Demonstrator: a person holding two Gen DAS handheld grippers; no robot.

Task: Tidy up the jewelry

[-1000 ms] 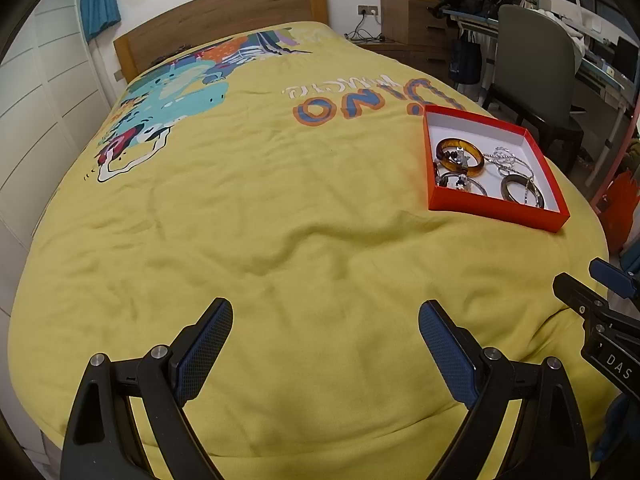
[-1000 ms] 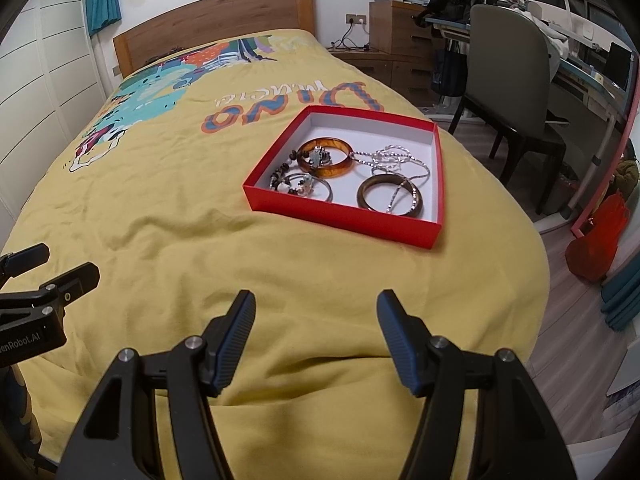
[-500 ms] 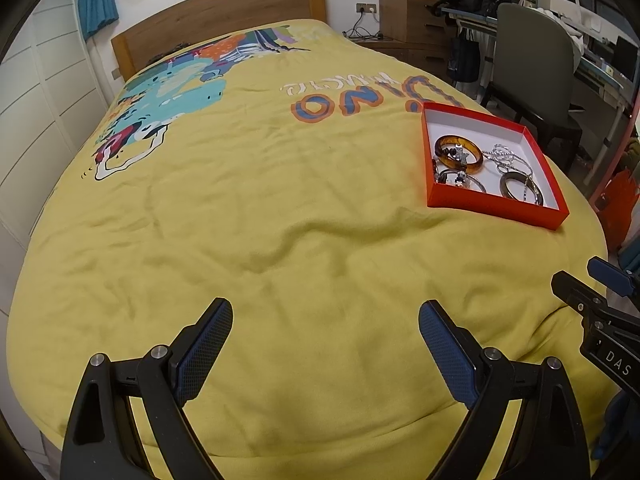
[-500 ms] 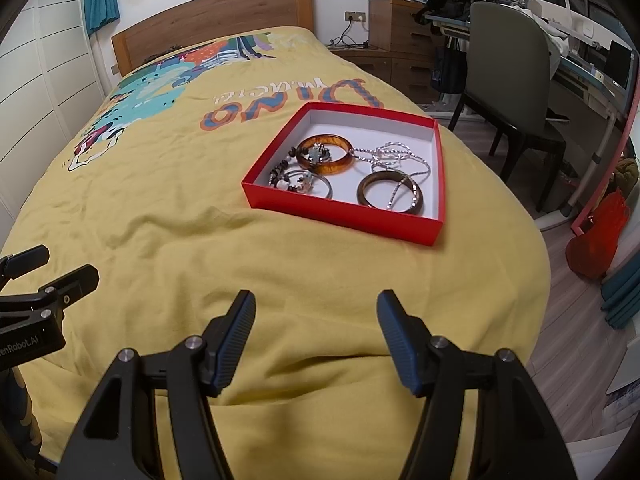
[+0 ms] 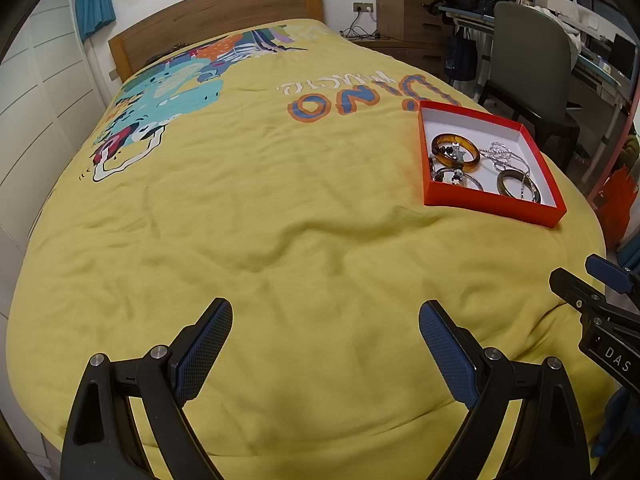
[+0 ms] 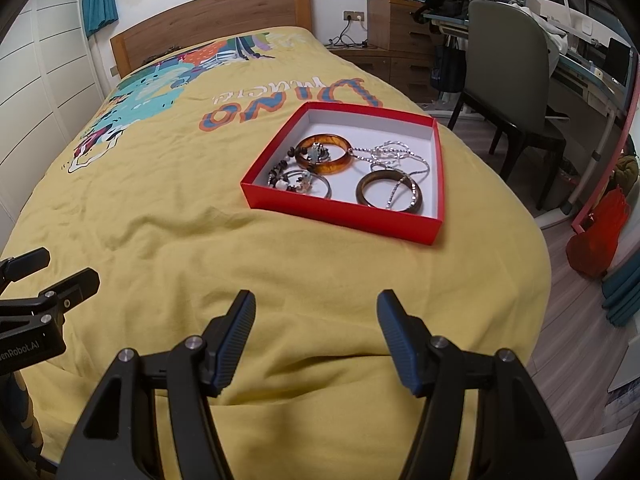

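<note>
A red box with a white inside (image 6: pixel 344 216) (image 5: pixel 496 205) lies on the yellow bedspread at the bed's right side. It holds an amber bangle (image 6: pixel 325 153) (image 5: pixel 456 153), a dark brown bangle (image 6: pixel 389 193) (image 5: pixel 518 186), a silver chain (image 6: pixel 394 156) (image 5: pixel 505 154), and a beaded bracelet on a thin silver ring (image 6: pixel 300 182) (image 5: pixel 456 178). My right gripper (image 6: pixel 316 308) is open and empty over the bedspread, short of the box. My left gripper (image 5: pixel 325 316) is open and empty, well left of the box.
The yellow bedspread (image 5: pixel 256 208) has a dinosaur print and a wooden headboard (image 5: pixel 216 12) at the far end. White wardrobe doors (image 5: pixel 36 80) run along the left. A grey chair (image 6: pixel 516 76) and desk stand to the right, beside the bed's right edge.
Both grippers have shifted slightly; the box sits a little lower and nearer in the right wrist view. Both jaws stay open and the jewelry has not moved.
</note>
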